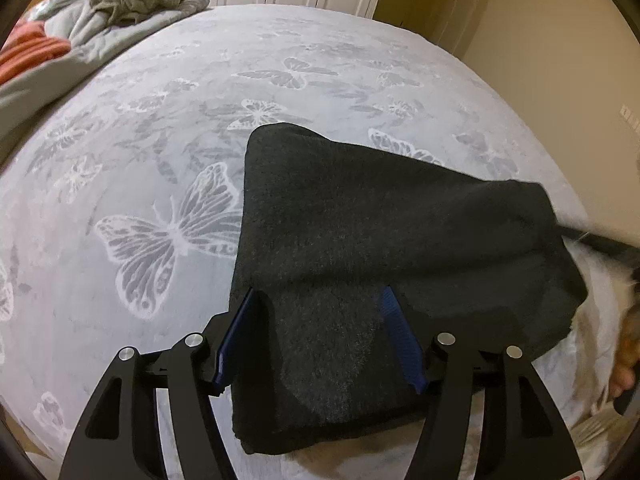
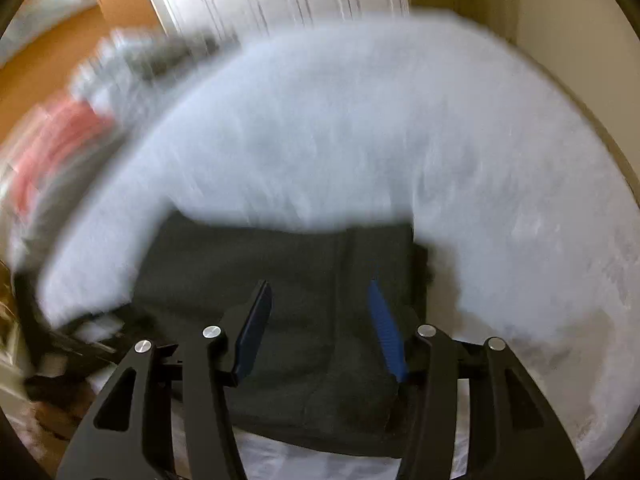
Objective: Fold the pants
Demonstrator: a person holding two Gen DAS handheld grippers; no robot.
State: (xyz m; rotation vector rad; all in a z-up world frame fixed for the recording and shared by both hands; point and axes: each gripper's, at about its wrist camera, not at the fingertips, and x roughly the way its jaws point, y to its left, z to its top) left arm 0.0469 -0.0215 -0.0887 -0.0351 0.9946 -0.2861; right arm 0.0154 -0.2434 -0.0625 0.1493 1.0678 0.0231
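Dark grey pants (image 1: 380, 248): folded into a compact stack, lying near edge of bed with butterfly-print blanket (image 1: 168, 152)
Left gripper (image 1: 316, 312): jaws wide, hovering over the stack, clasping nothing
Right gripper (image 2: 320, 300): jaws wide, above the pants; view motion-blurred
Heaped grey and orange clothes (image 1: 80, 28): far left of bed

Bed (image 1: 168, 120) before me, with a butterfly-print cover. Lying on it: folded dark pants (image 1: 380, 248) at the near edge; crumpled grey and orange bedding (image 1: 80, 28) at the far left corner.
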